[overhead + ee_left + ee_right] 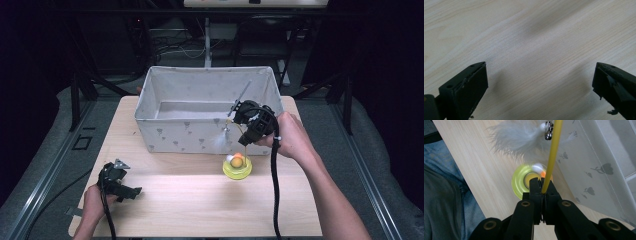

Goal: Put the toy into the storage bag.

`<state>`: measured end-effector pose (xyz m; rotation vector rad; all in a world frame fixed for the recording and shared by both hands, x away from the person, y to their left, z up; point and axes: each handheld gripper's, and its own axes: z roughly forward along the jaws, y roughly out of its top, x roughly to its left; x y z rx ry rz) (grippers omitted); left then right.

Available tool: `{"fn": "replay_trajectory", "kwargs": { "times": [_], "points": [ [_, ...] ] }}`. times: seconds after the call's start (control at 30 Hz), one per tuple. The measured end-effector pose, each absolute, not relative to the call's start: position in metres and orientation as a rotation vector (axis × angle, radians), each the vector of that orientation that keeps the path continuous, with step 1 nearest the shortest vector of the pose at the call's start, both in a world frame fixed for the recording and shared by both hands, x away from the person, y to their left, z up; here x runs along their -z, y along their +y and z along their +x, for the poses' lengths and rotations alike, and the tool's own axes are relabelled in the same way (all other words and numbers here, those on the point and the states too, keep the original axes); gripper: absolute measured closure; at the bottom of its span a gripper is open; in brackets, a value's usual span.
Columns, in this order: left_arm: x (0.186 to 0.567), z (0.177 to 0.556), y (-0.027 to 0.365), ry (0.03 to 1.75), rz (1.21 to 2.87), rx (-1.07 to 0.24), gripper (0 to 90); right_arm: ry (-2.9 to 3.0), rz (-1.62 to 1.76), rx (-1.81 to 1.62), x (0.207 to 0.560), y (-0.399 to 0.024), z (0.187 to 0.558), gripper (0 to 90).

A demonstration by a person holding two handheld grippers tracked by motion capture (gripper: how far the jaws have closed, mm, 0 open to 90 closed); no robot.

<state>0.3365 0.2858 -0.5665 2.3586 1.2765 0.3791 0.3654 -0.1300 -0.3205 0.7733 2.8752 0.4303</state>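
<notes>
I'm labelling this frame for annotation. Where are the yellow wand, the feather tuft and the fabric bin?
yellow wand (551, 157), right gripper view, mid-shaft above the jaws.
feather tuft (517, 138), right gripper view, middle of the plume.
fabric bin (185, 132), high view, front wall.

A lab-style recording room is showing here. Black metal frame legs (80, 95) and loose cables (175, 50) are standing behind the wooden table (200, 200), amid darkness.

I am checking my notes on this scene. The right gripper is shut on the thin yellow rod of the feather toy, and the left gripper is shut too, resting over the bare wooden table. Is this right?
Not quite. The left gripper is open: the left gripper view shows its two black jaws far apart with bare light wooden table between them. The rest holds: the right gripper is shut on the thin yellow rod of the feather toy.
</notes>
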Motion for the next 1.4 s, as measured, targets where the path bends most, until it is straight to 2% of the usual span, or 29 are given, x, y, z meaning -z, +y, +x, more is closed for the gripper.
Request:
{"fn": "replay_trajectory", "kwargs": {
  "times": [1.4],
  "points": [
    [0.567, 0.338, 0.285, 1.274, 2.367, -0.366, 0.3, 2.856, 0.764, -0.408, 0.248, -0.132, 0.375, 88.2]
  ]
}}
